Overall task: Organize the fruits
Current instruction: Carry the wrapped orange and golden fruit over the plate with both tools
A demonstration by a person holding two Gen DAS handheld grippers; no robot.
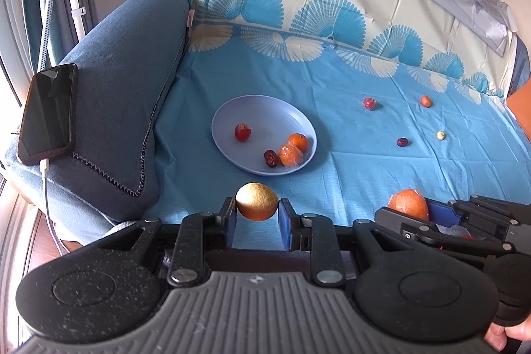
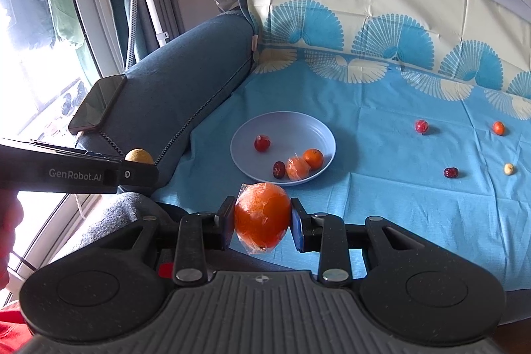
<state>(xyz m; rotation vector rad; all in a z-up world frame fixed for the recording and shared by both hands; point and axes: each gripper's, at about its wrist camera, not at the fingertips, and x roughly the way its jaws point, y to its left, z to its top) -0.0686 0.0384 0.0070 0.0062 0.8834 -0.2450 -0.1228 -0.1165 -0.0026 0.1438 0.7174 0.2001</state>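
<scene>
**Entry: both hands loaded, short of the plate**

- **Left gripper** [image 1: 257, 209]: clenched on a golden-brown round fruit [image 1: 256, 201], pads pressing its two sides. The fruit sits high in the pads and well forward, so you hold it by a narrow band. Risk: a round skin can roll out forward if you tip the nose down further or jolt it.
- **Right gripper** [image 2: 262, 218]: clenched on a plastic-wrapped orange [image 2: 262, 218]. The film is loose and torn, trailing below. Risk: the pads may be gripping film as much as fruit; if so, the orange can slide inside its wrap, or the film can cling to a pad when you let go.
- **Plate** [image 1: 232, 111]: pale blue, just ahead of both grippers on the blue cloth [image 1: 348, 175]. Holds a red fruit, a dark date, a wrapped orange piece and a small orange, the last three crowded at the near right rim. Risk: a drop there knocks them over the shallow lip; the far left of the plate is bare.
- **Loose fruit**: red wrapped fruit [image 1: 369, 103], small orange fruit [image 1: 425, 101], dark date [image 1: 402, 142], pale nut-like piece [image 1: 440, 135] (too small to name surely), all well apart from the plate.
- **Collision**: your two grippers run close side by side. Risk: heading for the plate together, they clash.
- **Cloth**: creased, over a soft seat. Risk: released fruit rolls.
- **Phone** [image 1: 46, 113]: on the armrest, charging, clear of your path.
</scene>
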